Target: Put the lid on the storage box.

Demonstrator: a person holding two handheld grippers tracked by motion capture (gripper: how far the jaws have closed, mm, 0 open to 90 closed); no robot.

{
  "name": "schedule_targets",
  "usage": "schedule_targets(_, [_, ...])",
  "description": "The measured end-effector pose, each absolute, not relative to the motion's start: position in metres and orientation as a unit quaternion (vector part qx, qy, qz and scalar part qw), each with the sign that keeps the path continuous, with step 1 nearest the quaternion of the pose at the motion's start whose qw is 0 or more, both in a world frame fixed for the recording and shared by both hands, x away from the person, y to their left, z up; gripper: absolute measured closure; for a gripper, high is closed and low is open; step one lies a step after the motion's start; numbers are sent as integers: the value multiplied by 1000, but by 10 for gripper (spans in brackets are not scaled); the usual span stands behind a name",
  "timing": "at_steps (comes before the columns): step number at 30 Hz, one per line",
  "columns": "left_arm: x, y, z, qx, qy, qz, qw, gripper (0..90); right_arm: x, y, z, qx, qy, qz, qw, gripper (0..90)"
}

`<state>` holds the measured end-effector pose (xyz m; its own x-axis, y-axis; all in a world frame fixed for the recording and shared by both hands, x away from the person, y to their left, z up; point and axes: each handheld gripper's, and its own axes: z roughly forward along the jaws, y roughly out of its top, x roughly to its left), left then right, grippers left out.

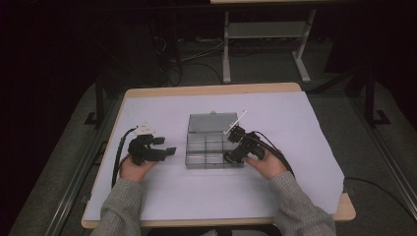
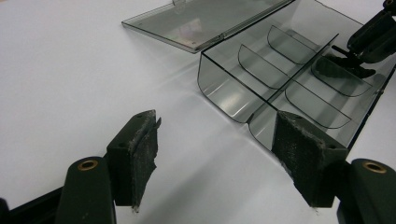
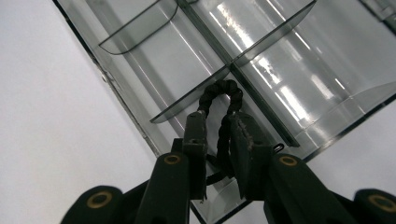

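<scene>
Already, a black hair tie (image 3: pixel 223 100) is held over a compartment of the open box (image 1: pixel 214 158) by the right tool (image 3: pixel 218 125), unreleased; the left tool (image 2: pixel 215 149) is left spread.

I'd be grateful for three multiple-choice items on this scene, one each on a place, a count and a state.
1. Where is the black band?
A. On the lid
B. Between the right gripper's jaws, over the box
C. On the sheet beside the left gripper

2. How many compartments does the box have?
A. Two
B. Six
C. Twelve

3. How is the lid?
A. Open, laid back flat
B. Shut
C. Taken off and set aside

Key:
1 B: the band loops out from the right gripper above a compartment.
2 B: the box has two rows of three.
3 A: the lid lies flat behind the box, joined at its back edge.
</scene>
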<state>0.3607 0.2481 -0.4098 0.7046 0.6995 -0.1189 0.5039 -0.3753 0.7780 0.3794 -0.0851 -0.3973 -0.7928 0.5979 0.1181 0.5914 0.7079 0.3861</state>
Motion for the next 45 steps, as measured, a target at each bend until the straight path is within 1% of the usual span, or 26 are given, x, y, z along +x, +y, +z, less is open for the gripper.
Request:
schedule_targets(9, [359, 248, -407, 817, 368, 116, 428, 312, 379, -100, -384, 330, 916, 229, 13, 696])
schedule_targets(13, [359, 247, -404, 820, 364, 114, 427, 312, 380, -114, -376, 341, 908, 241, 12, 638])
schedule_targets(20, [362, 254, -397, 816, 369, 99, 434, 323, 386, -136, -368, 358, 904, 234, 19, 581])
schedule_targets(25, [364, 255, -388, 815, 371, 104, 433, 308, 390, -148, -360, 362, 902, 234, 22, 547])
schedule_targets(28, [367, 256, -384, 819, 371, 102, 426, 302, 393, -154, -355, 366, 899, 238, 28, 495])
schedule_targets(37, [380, 249, -368, 826, 370, 95, 415, 285, 409, -156, -361, 373, 896, 239, 22, 427])
schedule_targets(41, [389, 242, -366, 832, 369, 86, 406, 282, 421, -155, -366, 384, 889, 249, 10, 376])
schedule_targets(45, [396, 236, -366, 833, 368, 81, 405, 281, 428, -155, -367, 393, 882, 260, 7, 313])
